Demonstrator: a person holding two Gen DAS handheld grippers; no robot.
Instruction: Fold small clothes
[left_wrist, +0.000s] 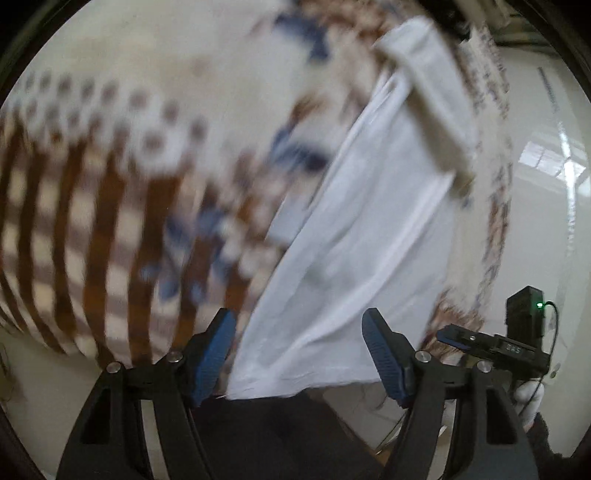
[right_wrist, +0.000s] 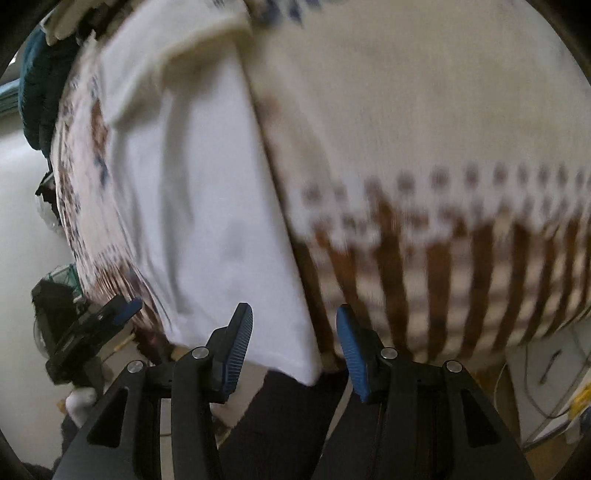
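A small white garment (left_wrist: 362, 236) lies spread on a patterned tablecloth, its hem at the near table edge; it also shows in the right wrist view (right_wrist: 207, 206). A folded sleeve or collar part (left_wrist: 424, 99) lies at its far end. My left gripper (left_wrist: 299, 332) is open, its blue pads on either side of the hem's left corner, just above it. My right gripper (right_wrist: 293, 332) is open over the hem's right corner (right_wrist: 306, 369). Neither holds cloth. Both views are blurred by motion.
The tablecloth (left_wrist: 92, 221) is cream with brown stripes and blue motifs and hangs over the table edge (right_wrist: 480, 295). The right gripper appears in the left view (left_wrist: 491, 347), and the left gripper in the right view (right_wrist: 92, 332). A dark teal garment (right_wrist: 40, 85) lies far left.
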